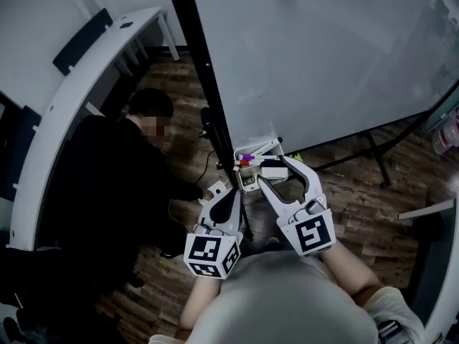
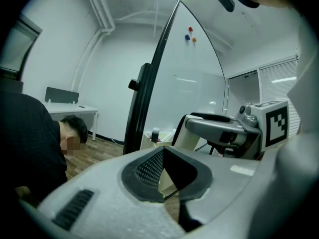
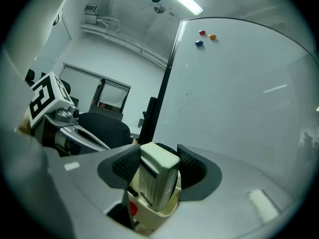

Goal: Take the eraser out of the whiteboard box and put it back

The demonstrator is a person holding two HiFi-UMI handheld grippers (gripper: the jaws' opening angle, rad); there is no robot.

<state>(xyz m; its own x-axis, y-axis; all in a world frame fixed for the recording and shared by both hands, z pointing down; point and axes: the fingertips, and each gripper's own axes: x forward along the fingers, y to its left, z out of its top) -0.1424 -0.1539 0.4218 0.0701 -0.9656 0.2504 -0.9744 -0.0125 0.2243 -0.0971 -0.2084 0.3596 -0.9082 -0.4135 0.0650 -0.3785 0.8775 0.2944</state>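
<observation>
- Left gripper (image 1: pixel 230 190): pale grey moulded shell, with a dark slotted vent (image 2: pixel 72 208) behind the fingers (image 2: pixel 149 167). The finger pads are black and dimpled.
- Right gripper (image 1: pixel 273 169): the same grey shell, long curved white fingers (image 1: pixel 305 181) and black textured pads (image 3: pixel 125 165).
- Behind each gripper's fingers sits a white cube (image 1: pixel 211 255) printed with black square markers.
- The person wears a light grey short-sleeved shirt (image 1: pixel 287 299).

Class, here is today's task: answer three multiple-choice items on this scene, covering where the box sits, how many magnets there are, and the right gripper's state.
1. The box sits at the whiteboard's: A top edge; B lower corner; C middle.
2. Magnets on it: A one; B three; C five.
3. The right gripper is: A open and empty; B shut on the eraser; C shut on nothing.

B, it hangs at the bottom corner; B, red, orange and blue dots show; B, both pads clamp it.
</observation>
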